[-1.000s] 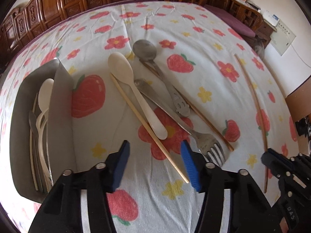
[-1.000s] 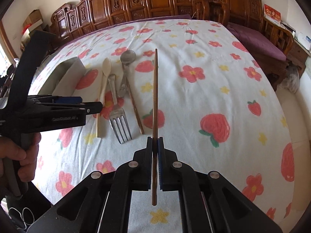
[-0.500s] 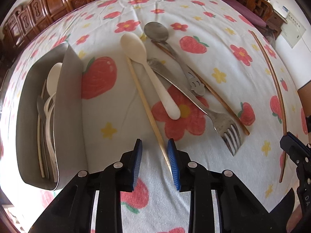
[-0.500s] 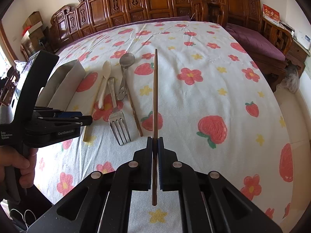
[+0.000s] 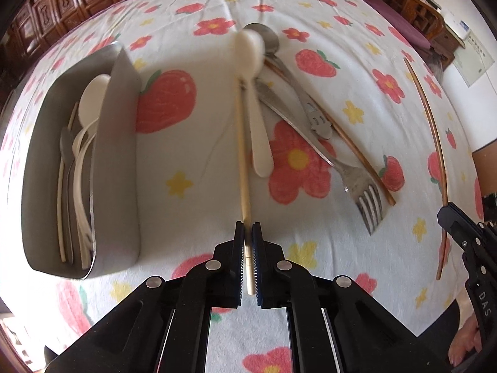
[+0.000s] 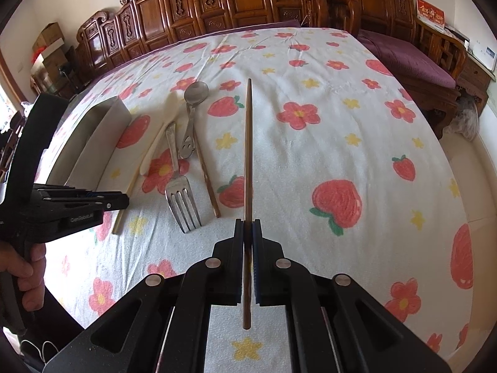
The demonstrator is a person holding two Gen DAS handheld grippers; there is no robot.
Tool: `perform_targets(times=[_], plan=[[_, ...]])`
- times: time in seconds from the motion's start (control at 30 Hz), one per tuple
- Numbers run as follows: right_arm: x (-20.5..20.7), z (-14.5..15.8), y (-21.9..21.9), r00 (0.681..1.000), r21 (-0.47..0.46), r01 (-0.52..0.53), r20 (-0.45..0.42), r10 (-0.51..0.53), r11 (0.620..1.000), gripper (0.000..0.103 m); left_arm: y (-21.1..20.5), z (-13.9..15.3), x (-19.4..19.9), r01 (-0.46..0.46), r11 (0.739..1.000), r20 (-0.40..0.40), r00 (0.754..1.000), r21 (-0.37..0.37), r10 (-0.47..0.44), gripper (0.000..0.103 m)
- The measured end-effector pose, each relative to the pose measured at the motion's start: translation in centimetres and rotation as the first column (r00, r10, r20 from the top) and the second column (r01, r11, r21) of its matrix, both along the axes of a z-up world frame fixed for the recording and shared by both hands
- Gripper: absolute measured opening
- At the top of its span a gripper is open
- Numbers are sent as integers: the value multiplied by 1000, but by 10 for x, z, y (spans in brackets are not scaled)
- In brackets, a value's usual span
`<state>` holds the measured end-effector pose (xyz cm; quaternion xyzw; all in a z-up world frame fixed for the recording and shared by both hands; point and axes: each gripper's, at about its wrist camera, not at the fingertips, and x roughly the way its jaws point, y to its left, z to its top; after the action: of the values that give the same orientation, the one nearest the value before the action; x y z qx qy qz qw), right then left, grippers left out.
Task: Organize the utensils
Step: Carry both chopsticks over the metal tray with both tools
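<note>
My left gripper (image 5: 247, 227) points down at the cloth, its jaws closing, the blue pads pressing on the near end of a pale chopstick (image 5: 241, 143). The far end of that chopstick lies under a white spoon (image 5: 260, 136) whose bowl is blurred. Beside them lie a metal spoon (image 5: 310, 108), a fork (image 5: 357, 180) and a brown chopstick (image 5: 351, 146). My right gripper (image 6: 247, 225) is shut on another brown chopstick (image 6: 248, 155), held above the cloth and pointing away. A grey tray (image 5: 115, 155) at the left holds several utensils.
A flowered cloth (image 6: 341, 143) covers the big table. Carved wooden chairs (image 6: 248, 3) line the far side, with a purple-cushioned bench (image 6: 403, 59) at the right. In the right wrist view, a hand (image 6: 21, 273) grips the left tool's handle.
The left jaws have closed from wide apart onto the pale chopstick. The chopstick and the white spoon have swung round into line with the gripper. The right gripper and its chopstick have kept still.
</note>
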<state>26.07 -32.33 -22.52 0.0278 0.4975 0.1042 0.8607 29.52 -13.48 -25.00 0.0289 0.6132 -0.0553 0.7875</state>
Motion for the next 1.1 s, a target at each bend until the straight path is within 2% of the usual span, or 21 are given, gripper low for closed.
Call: perform_targets(times=[0.33,0.83,1.1], plan=[[-2,3,7,1000,1,-19,7,19,1000,6,32,29,-12,-39,999,74,996,-14,40,4],[-5,12,5,999,16,-14,35,13,1000,6,42,95,-28,37,999,226,974,-37,-28,4],[-5,13,6,999,17,-15,40,14,1000,6,56,112,-29,26,999,268,963,-41,-14,4]])
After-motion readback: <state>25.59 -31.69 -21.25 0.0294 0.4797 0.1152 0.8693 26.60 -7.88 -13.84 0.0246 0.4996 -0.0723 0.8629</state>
